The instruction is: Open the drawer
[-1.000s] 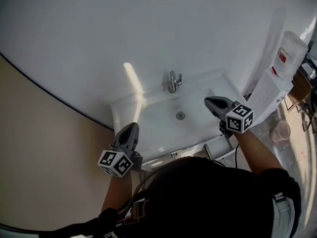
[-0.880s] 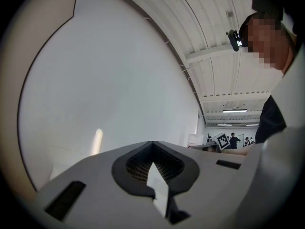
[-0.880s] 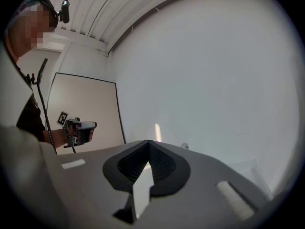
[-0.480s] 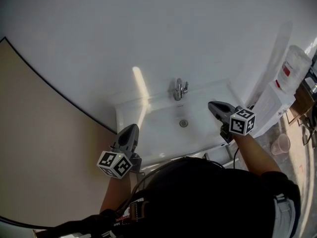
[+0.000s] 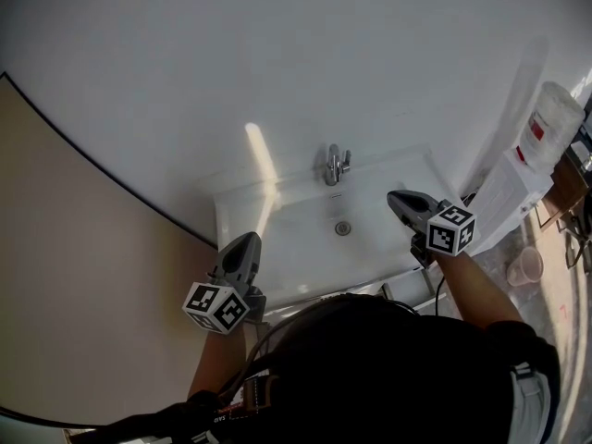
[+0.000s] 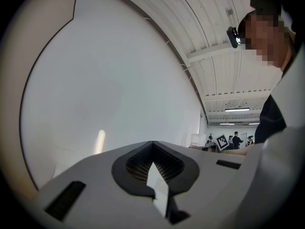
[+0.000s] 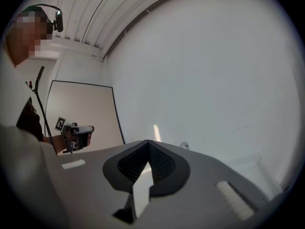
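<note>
Drawer [image 5: 407,289]: under the sink's [image 5: 231,206] front edge, mostly hidden by the person's head [image 5: 370,359]. Only a white boxy corner shows below the sink's front right, so I can't tell if it's out at all. Left gripper [image 5: 242,243] is at the sink's front-left corner, jaws together, empty. Right gripper [image 5: 400,199] is over the sink's right rim, jaws together, empty. Both point at the wall [image 5: 277,63] behind the sink. My read: nothing gripped, so reach, grab and pull are all left.

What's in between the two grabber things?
In the head view, the white sink, with its drain, lies between the left gripper and the right gripper.
</note>
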A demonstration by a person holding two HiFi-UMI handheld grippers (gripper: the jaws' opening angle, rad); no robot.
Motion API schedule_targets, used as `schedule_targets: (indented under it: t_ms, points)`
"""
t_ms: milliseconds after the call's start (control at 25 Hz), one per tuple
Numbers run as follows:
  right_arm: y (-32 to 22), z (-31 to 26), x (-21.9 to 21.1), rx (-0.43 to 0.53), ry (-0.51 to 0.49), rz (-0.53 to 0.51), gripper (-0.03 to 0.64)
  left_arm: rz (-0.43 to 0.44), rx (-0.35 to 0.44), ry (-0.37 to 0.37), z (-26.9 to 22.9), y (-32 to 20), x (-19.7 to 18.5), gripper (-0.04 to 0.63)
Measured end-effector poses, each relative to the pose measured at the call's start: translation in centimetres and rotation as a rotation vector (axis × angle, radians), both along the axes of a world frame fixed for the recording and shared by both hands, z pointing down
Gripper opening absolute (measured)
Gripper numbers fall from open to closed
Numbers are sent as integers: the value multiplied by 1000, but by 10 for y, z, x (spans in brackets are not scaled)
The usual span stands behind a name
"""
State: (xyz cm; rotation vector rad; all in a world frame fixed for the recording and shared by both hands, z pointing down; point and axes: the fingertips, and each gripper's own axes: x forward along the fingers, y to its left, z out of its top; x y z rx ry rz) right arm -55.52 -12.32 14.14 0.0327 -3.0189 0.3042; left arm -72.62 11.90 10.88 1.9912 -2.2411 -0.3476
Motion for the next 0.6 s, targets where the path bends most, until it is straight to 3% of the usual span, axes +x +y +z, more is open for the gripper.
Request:
schedule_targets:
  t_ms: [600]
  points:
    - [0, 7, 8, 7, 8, 11, -2, 18, -3, 8, 5, -3, 7, -9]
